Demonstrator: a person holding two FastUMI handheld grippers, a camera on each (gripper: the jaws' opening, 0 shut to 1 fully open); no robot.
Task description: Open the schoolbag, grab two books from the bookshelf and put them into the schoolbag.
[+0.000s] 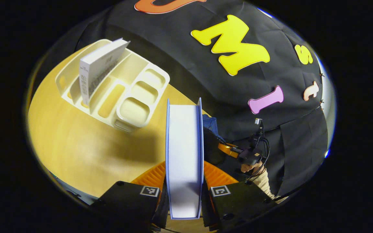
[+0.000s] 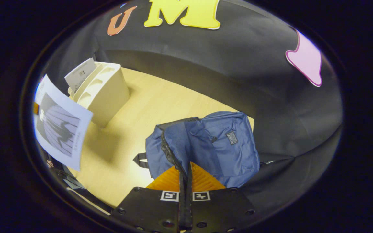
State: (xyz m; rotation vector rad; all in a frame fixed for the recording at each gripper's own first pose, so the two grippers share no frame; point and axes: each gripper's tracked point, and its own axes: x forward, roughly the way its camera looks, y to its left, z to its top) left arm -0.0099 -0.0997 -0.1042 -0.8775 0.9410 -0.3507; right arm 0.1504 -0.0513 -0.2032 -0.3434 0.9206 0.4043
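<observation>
My left gripper [image 1: 184,194] is shut on a blue-covered book [image 1: 184,155], held upright with its white page edge facing me, above the table. The same book [image 2: 60,127] hangs at the left of the right gripper view, cover showing. A cream bookshelf [image 1: 125,94] lies behind it with one white book [image 1: 97,69] leaning in a slot. The blue schoolbag [image 2: 219,145] lies on the table, and my right gripper [image 2: 185,181] is shut on its black zipper edge [image 2: 170,152], lifting the flap. The right gripper [image 1: 249,155] and the hand holding it also appear beyond the book.
The wooden table [image 2: 147,100] runs between the bookshelf [image 2: 102,90] and the schoolbag. Black cloth wall closes in behind and to the right. A corner of the blue bag [image 1: 210,124] peeks out beside the held book.
</observation>
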